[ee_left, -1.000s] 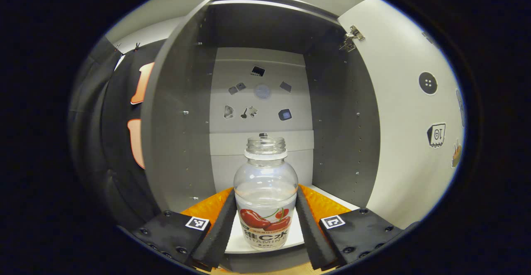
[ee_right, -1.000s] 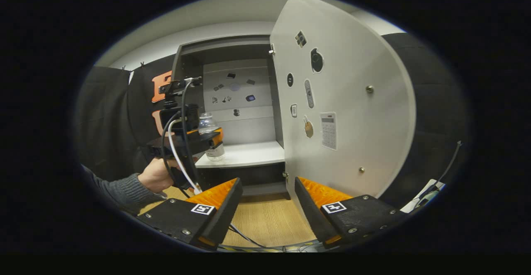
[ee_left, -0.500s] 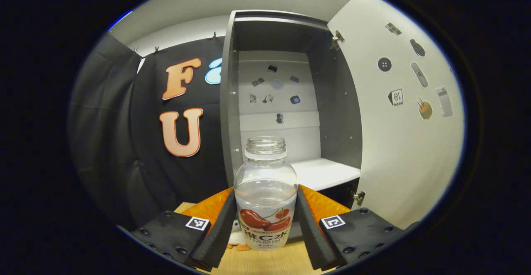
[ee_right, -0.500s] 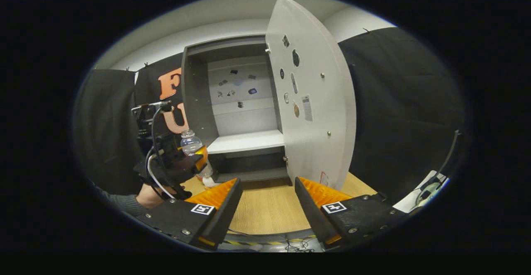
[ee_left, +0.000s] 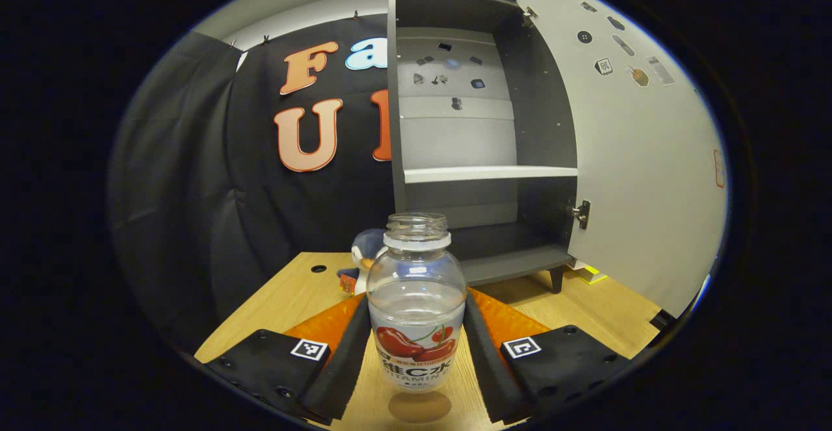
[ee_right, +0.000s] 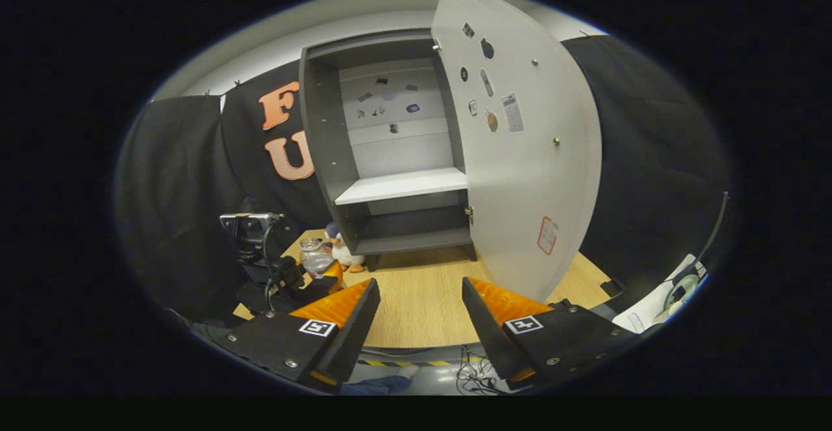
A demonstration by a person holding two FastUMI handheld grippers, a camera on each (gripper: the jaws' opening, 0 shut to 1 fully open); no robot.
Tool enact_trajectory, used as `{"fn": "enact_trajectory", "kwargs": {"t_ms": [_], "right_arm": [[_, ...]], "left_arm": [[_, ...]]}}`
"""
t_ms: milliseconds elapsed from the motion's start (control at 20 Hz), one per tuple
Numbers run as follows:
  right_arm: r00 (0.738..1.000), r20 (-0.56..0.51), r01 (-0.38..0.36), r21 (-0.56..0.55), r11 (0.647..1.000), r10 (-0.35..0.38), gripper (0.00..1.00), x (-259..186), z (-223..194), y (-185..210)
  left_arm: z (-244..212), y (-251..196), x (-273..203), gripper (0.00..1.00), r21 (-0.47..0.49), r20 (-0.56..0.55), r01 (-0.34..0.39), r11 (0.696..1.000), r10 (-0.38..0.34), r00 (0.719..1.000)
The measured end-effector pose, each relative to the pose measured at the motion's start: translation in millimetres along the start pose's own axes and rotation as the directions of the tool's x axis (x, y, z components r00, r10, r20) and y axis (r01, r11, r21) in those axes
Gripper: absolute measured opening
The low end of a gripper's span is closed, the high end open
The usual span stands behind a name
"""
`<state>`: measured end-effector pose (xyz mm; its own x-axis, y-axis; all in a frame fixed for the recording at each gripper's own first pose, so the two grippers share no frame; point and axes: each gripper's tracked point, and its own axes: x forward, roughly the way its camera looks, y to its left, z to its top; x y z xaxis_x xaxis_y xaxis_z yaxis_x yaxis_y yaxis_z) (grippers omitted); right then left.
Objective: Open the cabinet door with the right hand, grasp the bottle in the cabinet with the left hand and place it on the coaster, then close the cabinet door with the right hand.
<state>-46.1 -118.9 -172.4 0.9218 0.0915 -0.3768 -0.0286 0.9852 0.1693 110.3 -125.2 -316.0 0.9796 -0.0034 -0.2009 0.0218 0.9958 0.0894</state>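
Note:
My left gripper (ee_left: 416, 301) is shut on a clear bottle (ee_left: 416, 268) with a fruit label and no cap, held upright. Just under the bottle's base a round brown coaster (ee_left: 419, 406) lies on the wooden table (ee_left: 292, 294). The grey cabinet (ee_left: 481, 125) stands open, its white shelf (ee_left: 487, 173) bare, its door (ee_left: 640, 158) swung out to the right. In the right gripper view my right gripper (ee_right: 419, 285) is open and holds nothing, back from the cabinet (ee_right: 396, 151) and its door (ee_right: 530, 158). The left gripper (ee_right: 276, 275) with the bottle (ee_right: 316, 259) is low at the left.
A small stuffed toy (ee_left: 365, 249) sits on the table by the cabinet's left foot, behind the bottle. Black cloth walls close in the left and back. Cables (ee_right: 478, 379) and a white item (ee_right: 656, 314) lie near the table's front right edge.
The left gripper carried the bottle out of the cabinet and down over the table to above the coaster. The right gripper drew back from the open door.

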Motion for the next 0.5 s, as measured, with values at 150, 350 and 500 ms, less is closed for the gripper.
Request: {"fn": "enact_trajectory", "kwargs": {"t_ms": [150, 350, 500], "right_arm": [[0.999, -0.039, -0.002, -0.001, 1.0, 0.002, 0.8, 10.0, -10.4, 0.4], [0.997, -0.079, -0.005, -0.007, 1.0, 0.004, 0.8, 22.6, -20.6, 0.6], [0.994, -0.111, -0.016, 0.009, 1.0, 0.017, 0.8, 30.5, -32.9, 6.9]], "left_arm": [[-41.4, 1.5, -3.0, 0.83, -0.005, -0.052, -0.007, 1.0, 0.007, 0.999], [-86.3, 1.6, -0.8, 0.83, -0.017, -0.119, -0.013, 1.0, 0.011, 0.993], [-98.5, 3.7, 1.5, 0.83, -0.033, -0.131, -0.025, 0.999, 0.02, 0.991]]}}
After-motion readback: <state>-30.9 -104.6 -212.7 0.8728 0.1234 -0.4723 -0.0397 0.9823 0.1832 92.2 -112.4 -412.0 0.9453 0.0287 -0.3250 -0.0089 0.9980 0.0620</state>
